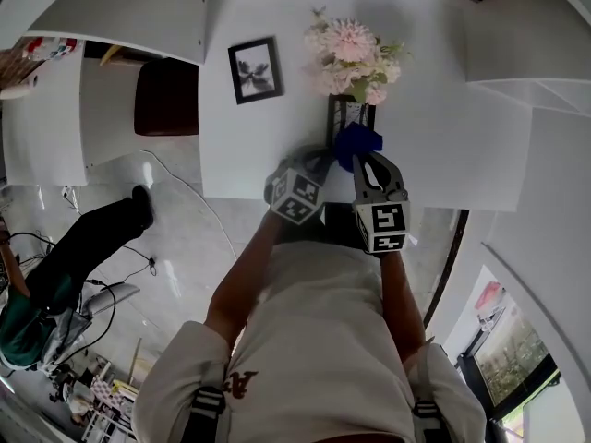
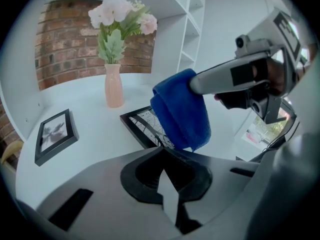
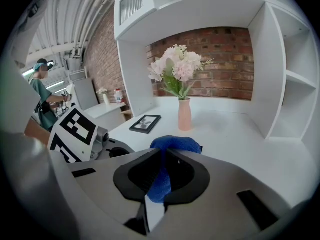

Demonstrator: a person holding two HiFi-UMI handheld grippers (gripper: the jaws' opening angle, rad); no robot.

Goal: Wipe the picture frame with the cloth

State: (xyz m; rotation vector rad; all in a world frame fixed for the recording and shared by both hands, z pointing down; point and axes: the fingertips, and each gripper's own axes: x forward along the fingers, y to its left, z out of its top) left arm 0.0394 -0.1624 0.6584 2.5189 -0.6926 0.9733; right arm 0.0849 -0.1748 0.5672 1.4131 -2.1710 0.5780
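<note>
A black picture frame with a line-pattern print sits at the table's near edge, just in front of the vase. Its near corner runs into the jaws of my left gripper, which is shut on it. My right gripper is shut on a blue cloth. The cloth hangs bunched from the right gripper's fingertips over the frame's right part; whether it touches the glass I cannot tell.
A second small black frame lies further left on the white table. A pink vase of flowers stands behind the held frame. White shelves flank the table. A person in green is on the floor side at left.
</note>
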